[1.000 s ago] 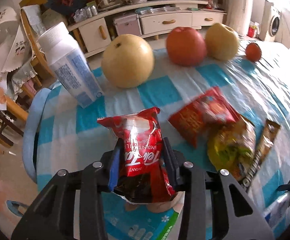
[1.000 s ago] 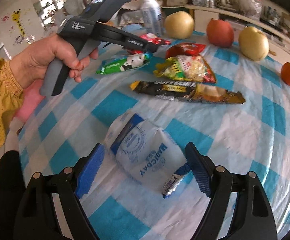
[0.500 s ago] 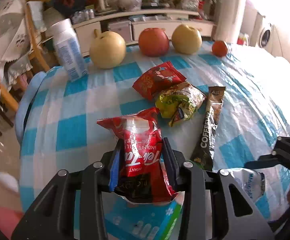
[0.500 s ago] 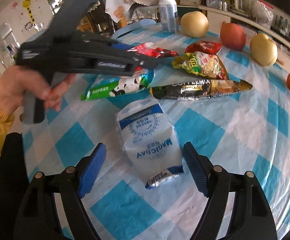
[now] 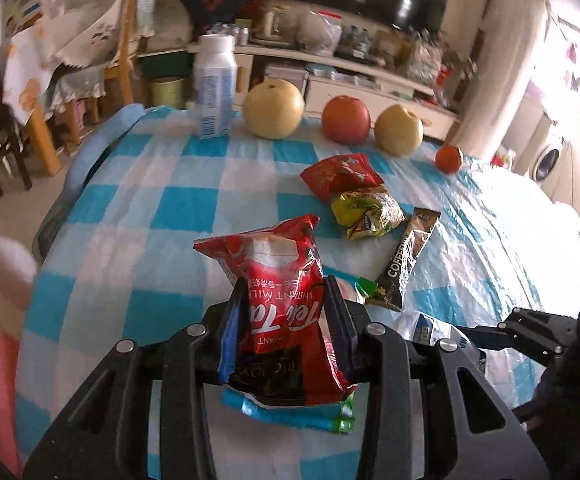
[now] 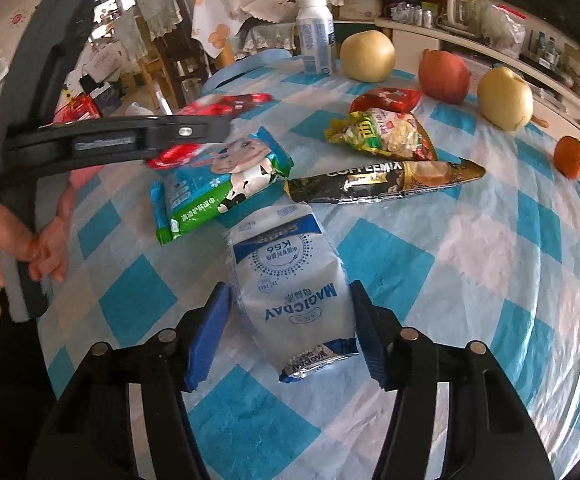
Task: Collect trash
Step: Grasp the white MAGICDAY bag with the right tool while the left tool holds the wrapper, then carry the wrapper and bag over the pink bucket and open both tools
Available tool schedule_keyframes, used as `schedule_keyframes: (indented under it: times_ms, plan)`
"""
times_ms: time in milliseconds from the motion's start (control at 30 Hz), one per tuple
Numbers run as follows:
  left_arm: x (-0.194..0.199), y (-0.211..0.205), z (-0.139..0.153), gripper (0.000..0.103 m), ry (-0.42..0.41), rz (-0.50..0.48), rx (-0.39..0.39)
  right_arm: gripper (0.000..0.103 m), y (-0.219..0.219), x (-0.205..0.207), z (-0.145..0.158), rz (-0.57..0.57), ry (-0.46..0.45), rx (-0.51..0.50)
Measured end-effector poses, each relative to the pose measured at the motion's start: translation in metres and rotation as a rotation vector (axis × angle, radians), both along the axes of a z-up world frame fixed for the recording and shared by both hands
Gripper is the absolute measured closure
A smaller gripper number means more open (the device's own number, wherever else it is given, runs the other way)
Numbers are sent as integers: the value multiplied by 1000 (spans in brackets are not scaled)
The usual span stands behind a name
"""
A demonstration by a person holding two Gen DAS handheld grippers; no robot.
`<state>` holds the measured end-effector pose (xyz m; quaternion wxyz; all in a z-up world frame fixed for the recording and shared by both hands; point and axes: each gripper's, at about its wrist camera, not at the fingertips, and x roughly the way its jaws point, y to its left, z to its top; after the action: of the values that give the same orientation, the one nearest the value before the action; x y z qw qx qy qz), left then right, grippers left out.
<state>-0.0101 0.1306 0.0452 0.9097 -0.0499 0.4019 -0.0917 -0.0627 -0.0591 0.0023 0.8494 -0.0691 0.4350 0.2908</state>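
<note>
Behind, cluttered shelves [image 5: 330,56] (chairs [image 5: 30,92] leftward) edge the blue-checked tablecloth [image 5: 178,208].

Left gripper [image 5: 286,320] clamped on red instant milk tea packet [image 5: 280,312], packet upright between the blue pads, lifted off the checked tablecloth [image 5: 162,208]. Directly beneath the fingers: blue-green wipes pack [image 5: 290,414]. Beyond the tips, to the right: coffee mix sachet [image 5: 408,258], yellow snack bag [image 5: 368,212], red wrapper [image 5: 340,174]. Further ahead, along the far edge: white bottle [image 5: 215,88], two pears, an apple, a small orange fruit. Far right: right gripper [image 5: 530,328], partly visible.
</note>
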Motion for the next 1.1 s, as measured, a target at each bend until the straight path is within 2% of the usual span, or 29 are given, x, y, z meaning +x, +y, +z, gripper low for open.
schedule_keyframes:
  times_ms: [167,367,633,867,1100]
  plan:
    - [-19,11,2,64,-7,38,-39,43,-8,-6,2,-33,2,18]
    - [-42,22,6,64,-14,52,-51,43,-16,-17,10,-65,0,70]
    - [-71,40,17,64,-39,61,-54,43,-20,-30,22,-120,21,193]
    - [-98,65,30,64,-73,80,-52,42,1,-46,36,-126,36,293]
    - [-127,101,49,64,-120,121,-44,42,44,-62,51,-67,45,332]
